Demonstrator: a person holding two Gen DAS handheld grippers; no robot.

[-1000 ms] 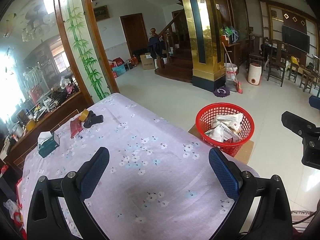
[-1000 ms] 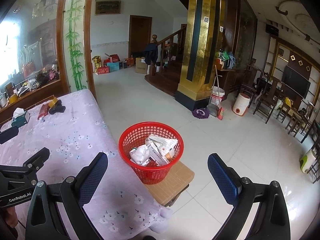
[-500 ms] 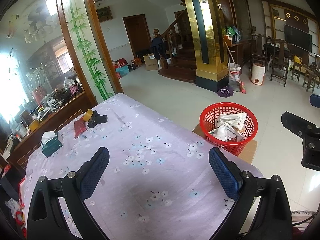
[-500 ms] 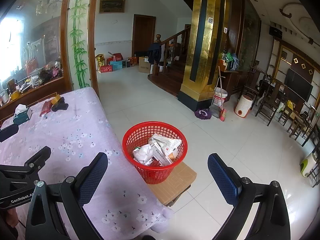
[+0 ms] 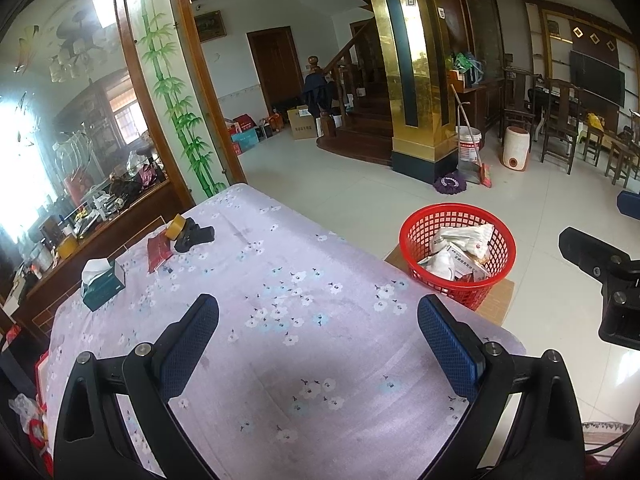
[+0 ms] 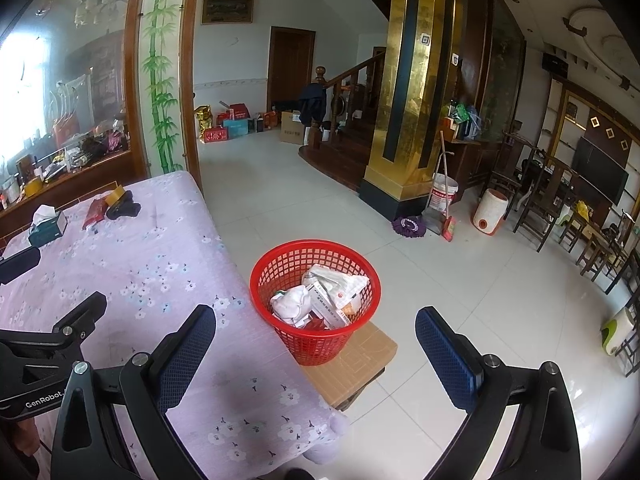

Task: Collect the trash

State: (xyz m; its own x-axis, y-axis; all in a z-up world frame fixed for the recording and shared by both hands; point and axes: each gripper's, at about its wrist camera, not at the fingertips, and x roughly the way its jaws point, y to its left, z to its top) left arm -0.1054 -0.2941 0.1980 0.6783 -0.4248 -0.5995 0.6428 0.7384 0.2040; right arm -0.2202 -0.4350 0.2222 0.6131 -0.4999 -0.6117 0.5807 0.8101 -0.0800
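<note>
- The red basket [image 6: 315, 300] is sitting on a low brown stool [image 6: 352, 364] just beside the table's edge, and crumpled wrappers and packets [image 6: 324, 296] are lying inside it.
- The table, under a lilac flowered cloth [image 5: 280, 280], is carrying nothing near the grippers.
- At its far end a tissue box [image 5: 102, 284], a red packet [image 5: 159, 249], a tape roll [image 5: 176, 227] and a black object [image 5: 196, 236] are lying close together.
- The left gripper [image 5: 318, 344] is hovering over the cloth, jaws spread wide and holding nothing.
- The right gripper [image 6: 316, 356] is hanging above the basket and table edge, also gaping wide and holding nothing.
</note>
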